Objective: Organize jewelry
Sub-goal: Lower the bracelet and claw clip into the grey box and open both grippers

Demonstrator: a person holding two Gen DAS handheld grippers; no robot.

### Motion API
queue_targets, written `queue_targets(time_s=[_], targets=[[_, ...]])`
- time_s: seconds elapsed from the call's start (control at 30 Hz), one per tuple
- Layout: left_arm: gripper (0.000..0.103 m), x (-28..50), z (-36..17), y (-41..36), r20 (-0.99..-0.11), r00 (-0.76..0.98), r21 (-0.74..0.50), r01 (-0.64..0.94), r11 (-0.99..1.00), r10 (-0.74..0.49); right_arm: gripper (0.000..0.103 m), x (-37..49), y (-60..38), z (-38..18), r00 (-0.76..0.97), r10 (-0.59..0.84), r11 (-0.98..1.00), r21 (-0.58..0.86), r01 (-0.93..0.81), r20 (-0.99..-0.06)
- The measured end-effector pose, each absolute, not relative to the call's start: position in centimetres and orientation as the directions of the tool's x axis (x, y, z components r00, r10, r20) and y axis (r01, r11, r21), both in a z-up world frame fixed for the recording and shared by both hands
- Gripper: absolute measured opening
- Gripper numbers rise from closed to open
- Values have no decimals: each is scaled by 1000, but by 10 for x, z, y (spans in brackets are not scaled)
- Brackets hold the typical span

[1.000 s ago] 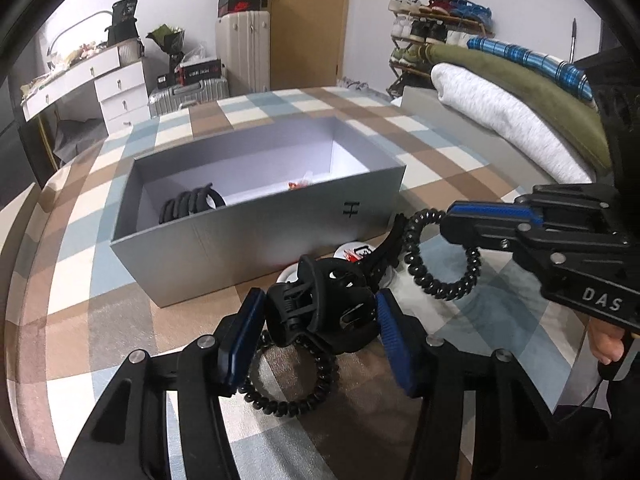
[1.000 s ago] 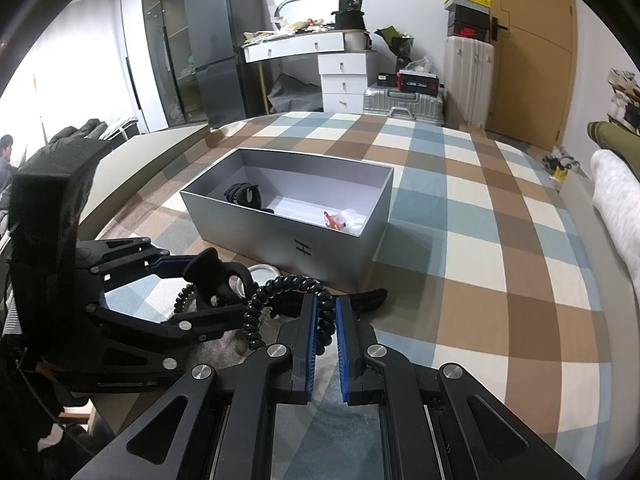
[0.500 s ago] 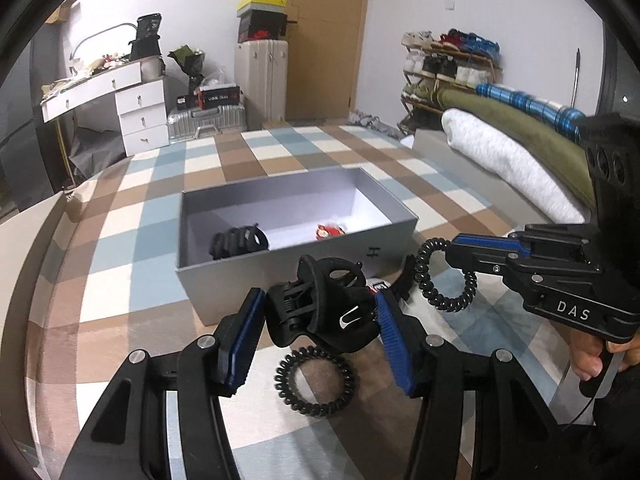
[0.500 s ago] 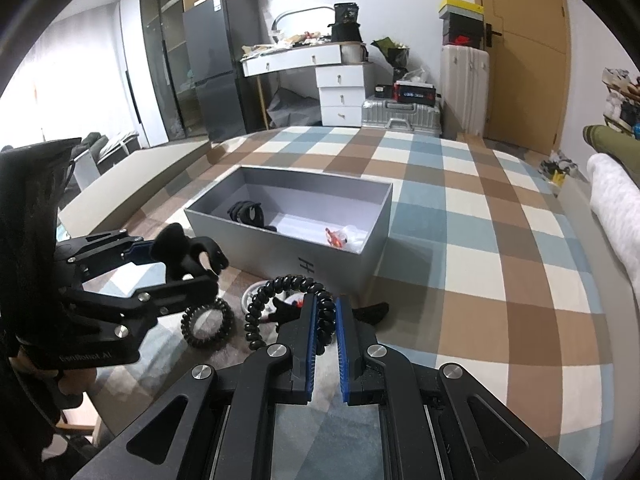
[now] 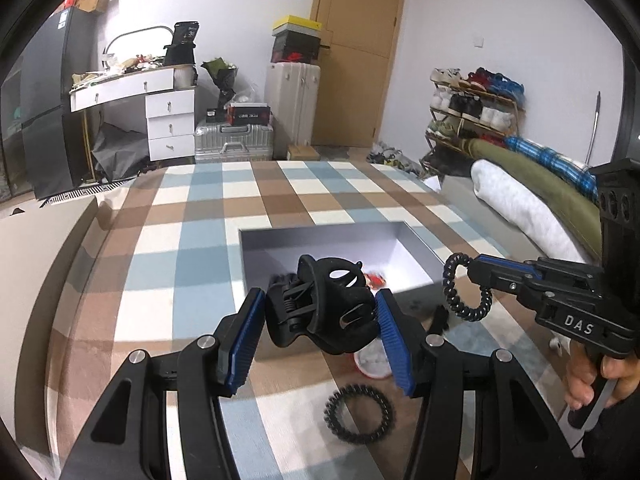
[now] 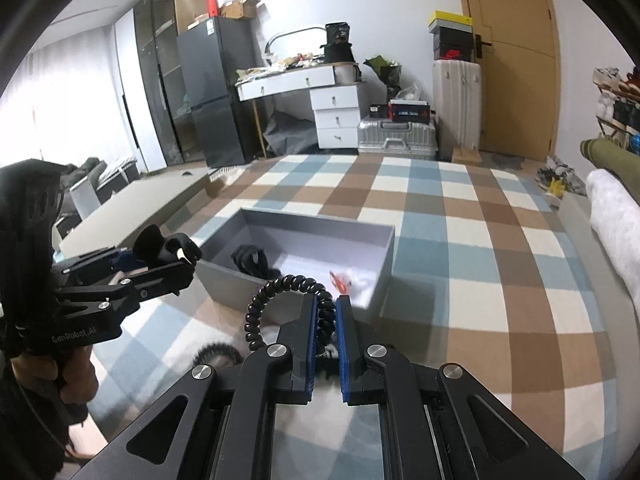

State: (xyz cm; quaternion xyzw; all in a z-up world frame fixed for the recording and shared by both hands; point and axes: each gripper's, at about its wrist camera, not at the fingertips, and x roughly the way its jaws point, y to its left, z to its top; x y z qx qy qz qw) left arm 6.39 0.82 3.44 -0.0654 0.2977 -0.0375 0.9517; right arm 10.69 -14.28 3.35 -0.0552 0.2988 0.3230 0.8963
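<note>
**Left wrist view and right wrist view: both loads now lifted toward the box**

Left wrist view: the left gripper (image 5: 320, 320) has its fingers (image 5: 244, 338) closed around a black claw clip (image 5: 324, 306), held at frame centre. A second ago the clip sat low, just above the checked bench (image 5: 180, 216); now it is raised in front of the grey box (image 5: 320, 236), which has dropped to mid-frame. One black spiral hair tie (image 5: 359, 413) stays behind on the bench at lower centre, beside a white and red round item (image 5: 372, 362). At right, the right gripper (image 5: 474, 270) carries a second spiral tie (image 5: 466, 290) near the box's near corner.

Right wrist view: the right gripper (image 6: 327, 320) has narrow fingers (image 6: 308, 338) pinching the coiled tie (image 6: 280, 300), which arcs up at frame centre, in front of the box's near wall (image 6: 224, 284). Inside the box lie dark hair items (image 6: 252, 260) and something small and red (image 6: 340, 280). The left gripper (image 6: 168, 256) hangs at left, close to the box's corner.

Both lifts suggest two drops into the box come next; the tie on the bench remains to be collected.
</note>
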Motion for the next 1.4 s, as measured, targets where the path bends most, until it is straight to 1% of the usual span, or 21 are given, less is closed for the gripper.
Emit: queue_targets(time_s=[0.17,0.4,0.47,0.57,0.7,0.97,1.2,1.3,1.4], targets=[[50,79,35,11,-558,825,-134,20,991,-92,8,123,-139,39,617,570,793,165,-587,-543],[50,96,30,8,-563,824,-94,14,995,-65,8,149,-134,29,610,559,813,226,-537,-562],[50,97,29,10,-561,826,-84,10,996,-55,8,152,-130,27,614,550,817,213,-536,-567],[50,99,27,18,-567,822,-94,-10,996,-45,8,151,-118,27,628,529,819,152,-553,-570],[50,106,21,19,-592,805,-80,-13,997,-37,8,157,-108,25,631,522,821,140,-553,-574],[50,111,17,11,-603,797,-68,5,998,-45,8,166,-93,10,646,476,836,80,-542,-597],[50,112,14,3,-608,793,-38,19,999,-38,8,172,-99,4,646,457,852,91,-516,-611],[50,112,11,-5,-602,798,24,4,1000,11,9,172,-99,3,634,463,846,96,-525,-620],[51,112,8,-8,-607,795,20,18,1000,-2,9,172,-97,4,625,468,840,96,-533,-625]])
